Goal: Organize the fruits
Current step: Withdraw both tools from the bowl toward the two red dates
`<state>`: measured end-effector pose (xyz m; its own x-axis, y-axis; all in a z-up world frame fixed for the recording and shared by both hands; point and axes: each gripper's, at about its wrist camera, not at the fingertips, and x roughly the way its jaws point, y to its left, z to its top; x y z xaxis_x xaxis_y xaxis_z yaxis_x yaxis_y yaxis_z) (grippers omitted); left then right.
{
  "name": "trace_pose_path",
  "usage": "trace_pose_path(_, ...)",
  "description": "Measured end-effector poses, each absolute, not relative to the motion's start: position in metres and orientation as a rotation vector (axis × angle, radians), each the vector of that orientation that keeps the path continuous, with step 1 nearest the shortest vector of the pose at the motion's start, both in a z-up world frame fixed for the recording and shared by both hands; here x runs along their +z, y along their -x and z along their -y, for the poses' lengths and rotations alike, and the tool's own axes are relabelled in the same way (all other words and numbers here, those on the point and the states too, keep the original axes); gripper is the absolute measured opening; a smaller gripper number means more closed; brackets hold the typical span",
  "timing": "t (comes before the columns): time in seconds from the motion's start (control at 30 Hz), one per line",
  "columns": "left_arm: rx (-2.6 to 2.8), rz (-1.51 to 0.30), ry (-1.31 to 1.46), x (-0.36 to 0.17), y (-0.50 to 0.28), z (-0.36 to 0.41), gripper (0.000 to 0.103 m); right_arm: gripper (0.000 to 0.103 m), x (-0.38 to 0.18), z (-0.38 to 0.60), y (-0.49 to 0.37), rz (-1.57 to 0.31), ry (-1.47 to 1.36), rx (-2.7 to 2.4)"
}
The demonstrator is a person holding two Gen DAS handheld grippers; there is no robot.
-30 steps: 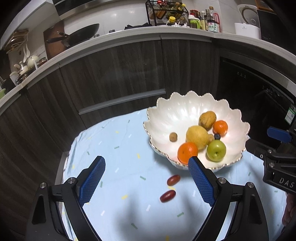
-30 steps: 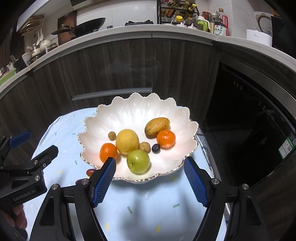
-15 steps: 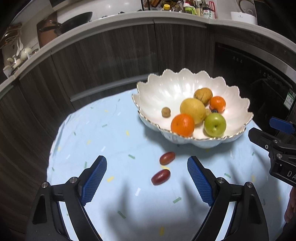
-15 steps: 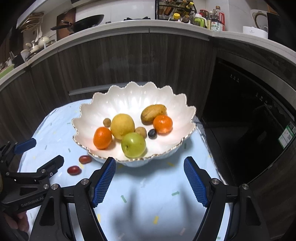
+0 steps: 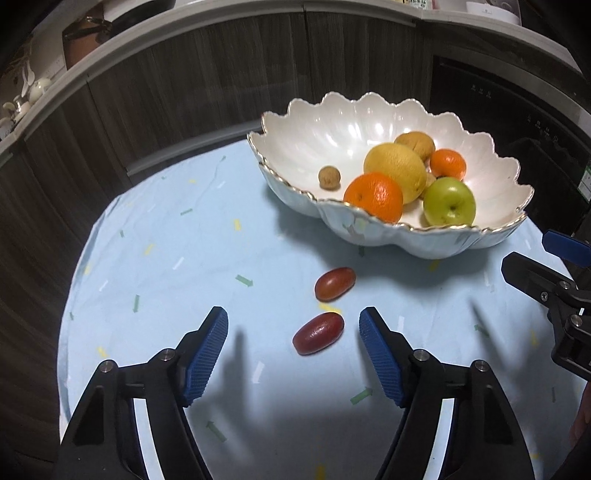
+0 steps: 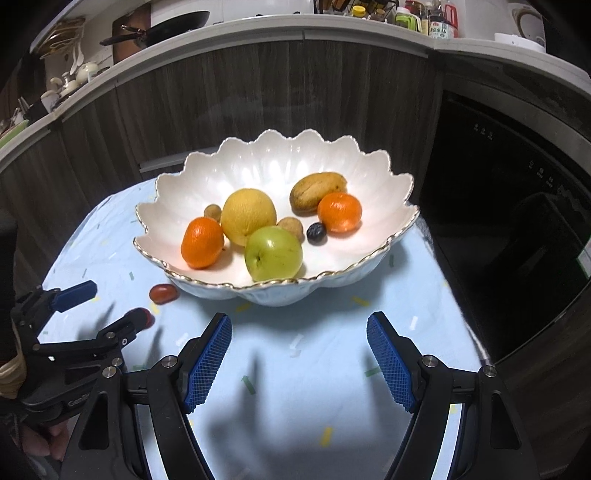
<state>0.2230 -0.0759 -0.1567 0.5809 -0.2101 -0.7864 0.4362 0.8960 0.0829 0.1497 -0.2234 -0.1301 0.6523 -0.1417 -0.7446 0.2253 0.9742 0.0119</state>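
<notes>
A white scalloped bowl point(image 6: 236, 177) with a gold rim stands on a round worktop point(image 5: 166, 258) covered by a pale blue cloth with small coloured flecks. Inside the bowl lie a large yellow citrus point(image 6: 248, 215), a green apple point(image 6: 272, 253), two oranges, one at the near left point(image 6: 201, 242) and one farther right point(image 6: 340, 212), a brown oblong fruit point(image 6: 317, 191), two small tan round fruits and a dark blueberry point(image 6: 316, 232).

Two red oval grapes lie on the cloth outside the bowl, close to its near left wall. The farther grape point(image 5: 334, 283) sits just in front of the bowl; the nearer grape point(image 5: 318, 337) lies just beside it, the two apart by a narrow gap.

The left hand-held gripper point(image 5: 293, 325) is tilted down over the cloth, and its jaws have just been closing in. They are still apart, with the nearer grape lying between the blue pads, closer to the right-hand pad, and neither pad pressing on it. From the right wrist view, one of its black fingers partly covers that grape.

The right hand-held gripper point(image 6: 299, 328) hangs over the cloth just in front of the bowl's near wall, its blue ribbed pads spread wide with only bare cloth between them.

Behind the worktop runs a curved dark wood-grain cabinet front under a pale counter carrying a black pan point(image 6: 173, 22) and bottles.
</notes>
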Motion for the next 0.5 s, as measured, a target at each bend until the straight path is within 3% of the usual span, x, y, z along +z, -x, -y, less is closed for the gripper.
trace_pose_path(0.5,-0.427,-0.912,-0.253,-0.174,-0.228,0.081,0.043,0.076,-0.144,0.231,-0.153,-0.858,-0.141,-0.205)
